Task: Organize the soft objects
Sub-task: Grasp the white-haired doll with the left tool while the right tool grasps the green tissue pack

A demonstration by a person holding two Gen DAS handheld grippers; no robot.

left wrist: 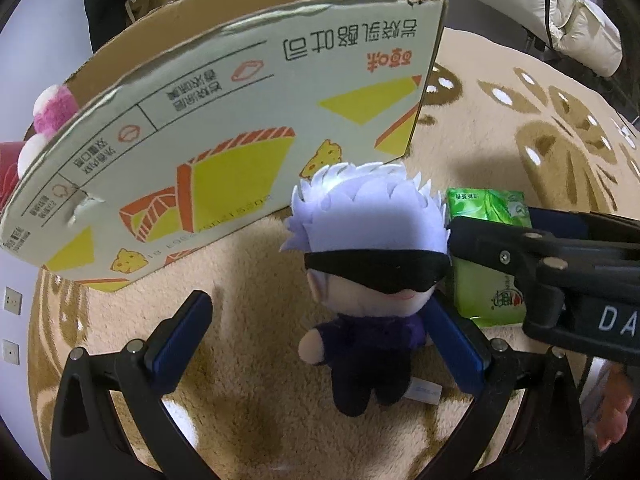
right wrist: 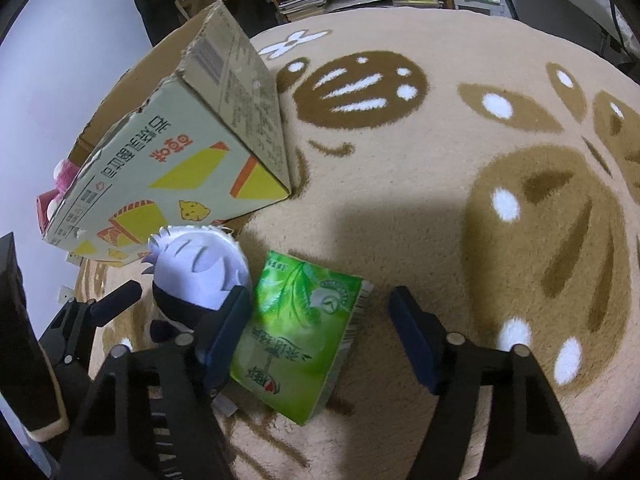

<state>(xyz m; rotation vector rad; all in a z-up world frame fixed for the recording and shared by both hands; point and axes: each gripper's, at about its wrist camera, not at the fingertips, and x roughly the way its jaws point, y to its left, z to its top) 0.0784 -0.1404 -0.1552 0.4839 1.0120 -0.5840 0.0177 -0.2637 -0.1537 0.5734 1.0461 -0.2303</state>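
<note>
Felt-haired plush doll (left wrist: 368,280), glossy packet (right wrist: 296,332)

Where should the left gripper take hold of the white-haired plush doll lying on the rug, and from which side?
Probably the dark torso of the plush doll, from above. It lies flat on the rug, already between the open left gripper. The torso is narrower than the head, so the fingers can close on it.

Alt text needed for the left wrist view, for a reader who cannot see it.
The open left gripper straddles a white-haired plush doll in a black blindfold, lying on a beige carpet. A printed cardboard box stands behind it, and the right gripper hangs over a green tissue pack alongside.
</note>
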